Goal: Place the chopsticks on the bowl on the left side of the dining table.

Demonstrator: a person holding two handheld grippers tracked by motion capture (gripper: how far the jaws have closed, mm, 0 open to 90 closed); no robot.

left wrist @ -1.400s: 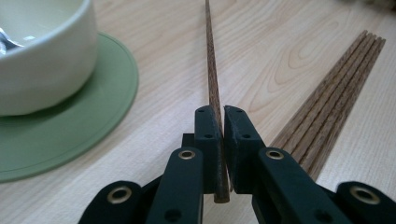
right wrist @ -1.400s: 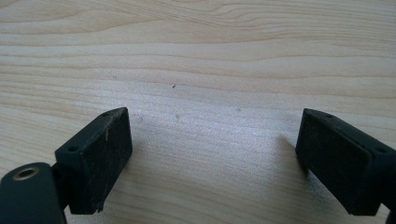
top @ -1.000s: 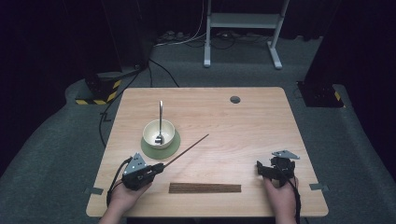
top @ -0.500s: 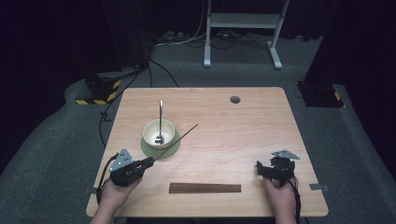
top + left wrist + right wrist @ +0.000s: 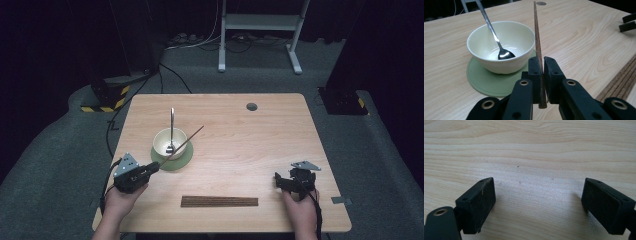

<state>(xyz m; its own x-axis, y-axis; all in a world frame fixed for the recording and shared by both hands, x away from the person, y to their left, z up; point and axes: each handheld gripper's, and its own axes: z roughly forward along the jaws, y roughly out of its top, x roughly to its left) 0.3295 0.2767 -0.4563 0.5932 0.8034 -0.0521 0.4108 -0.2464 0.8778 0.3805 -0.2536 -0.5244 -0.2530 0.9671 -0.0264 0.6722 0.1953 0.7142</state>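
Observation:
My left gripper (image 5: 154, 168) is shut on the thick end of a dark brown chopstick (image 5: 186, 141). The chopstick slants up and to the right, passing over the right rim of a cream bowl (image 5: 165, 139). In the left gripper view the chopstick (image 5: 537, 42) stands pinched between the pads of the left gripper (image 5: 542, 72), with the bowl (image 5: 509, 40) just beyond. A metal spoon (image 5: 172, 122) leans in the bowl, which rests on a green coaster (image 5: 184, 160). My right gripper (image 5: 278, 182) stays low at the table's right front, open, and in the right gripper view the right gripper (image 5: 537, 202) holds nothing over bare wood.
A flat row of dark brown sticks (image 5: 219, 201) lies near the front edge of the wooden table (image 5: 260, 145), between the hands. A round grommet hole (image 5: 251, 106) sits at the far side. Cables and a white stand (image 5: 260, 22) are on the floor beyond.
My left gripper has carried the chopstick left and slightly up, so its tip has swung from the open table toward the bowl. The right gripper has not moved.

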